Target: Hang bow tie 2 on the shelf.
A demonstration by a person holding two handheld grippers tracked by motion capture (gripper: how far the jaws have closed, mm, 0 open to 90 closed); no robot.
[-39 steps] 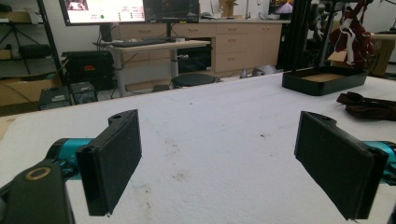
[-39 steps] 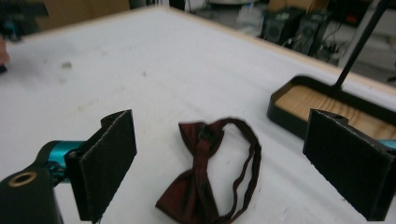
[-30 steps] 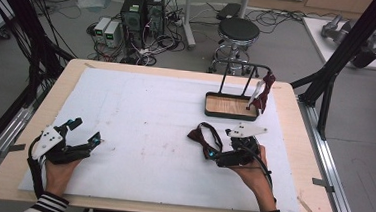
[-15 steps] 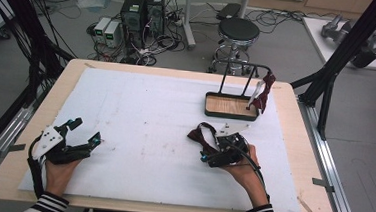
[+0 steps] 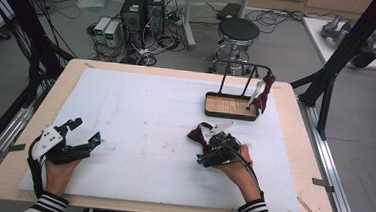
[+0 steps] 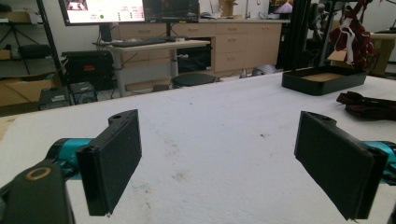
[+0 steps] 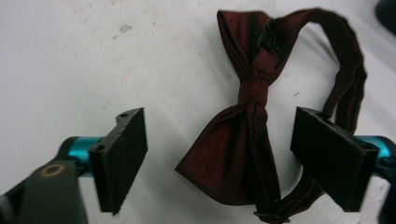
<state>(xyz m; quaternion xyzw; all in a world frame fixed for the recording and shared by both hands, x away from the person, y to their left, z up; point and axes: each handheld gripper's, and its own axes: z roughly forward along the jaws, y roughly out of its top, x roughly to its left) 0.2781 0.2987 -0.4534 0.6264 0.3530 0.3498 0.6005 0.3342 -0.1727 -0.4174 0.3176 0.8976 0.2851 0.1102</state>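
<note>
White padding covers the table (image 5: 140,107), and on it lies a dark red bow tie (image 7: 247,121), a little way in front of the black tray with the wooden floor (image 5: 229,107). Right tongs (image 5: 207,148) hang just over the bow tie with their jaws apart on either side of it, and the jaws have just been closing, not pressing it yet. Left tongs (image 5: 85,131) rest far from the bow tie, near the table's other side, with jaws wide apart and nothing between them.

No text, label, brand or number can be read anywhere. In the left gripper view, a monitor (image 6: 103,10) at the back of the room shows a bright window with small marks, too small and blurred to make out.
</note>
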